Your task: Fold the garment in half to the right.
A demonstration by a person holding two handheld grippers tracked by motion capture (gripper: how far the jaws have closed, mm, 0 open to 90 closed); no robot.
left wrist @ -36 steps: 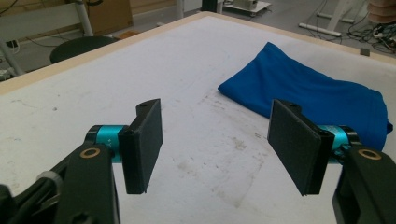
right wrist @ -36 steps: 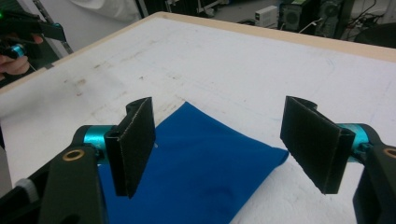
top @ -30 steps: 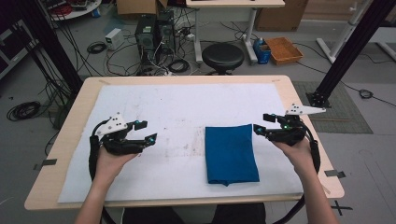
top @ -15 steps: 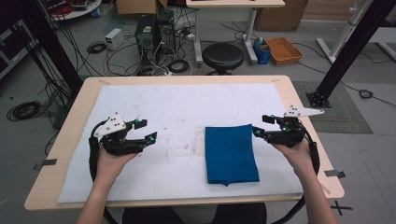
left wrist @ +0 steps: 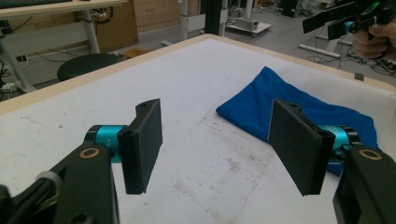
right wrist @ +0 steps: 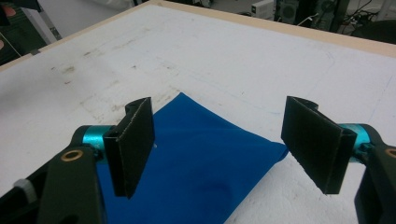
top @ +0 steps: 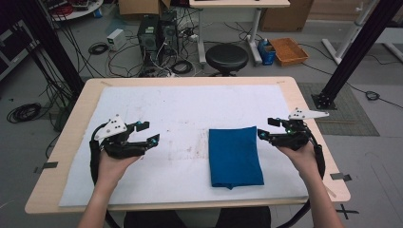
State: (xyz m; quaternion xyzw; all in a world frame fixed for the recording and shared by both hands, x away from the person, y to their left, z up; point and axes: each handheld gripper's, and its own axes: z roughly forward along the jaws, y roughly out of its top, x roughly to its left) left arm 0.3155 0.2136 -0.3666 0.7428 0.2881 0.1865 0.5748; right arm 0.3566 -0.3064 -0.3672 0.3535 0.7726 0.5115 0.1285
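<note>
A folded blue cloth lies flat on the white sheet, right of the table's middle. My left gripper hovers over the sheet well to the cloth's left, jaws open and empty. In the left gripper view its gripper points toward the blue cloth ahead on the right. My right gripper is held just off the cloth's upper right corner, open and empty. In the right gripper view the right gripper frames the blue cloth lying below its jaws.
The white sheet covers most of the wooden table and carries faint dirt marks near its middle. Beyond the far edge on the floor stand a black stool, computer cases and cables. The other hand with its gripper shows at top right.
Both grippers have stayed almost where they were; the left one has drifted slightly toward me. The cloth has not moved.
</note>
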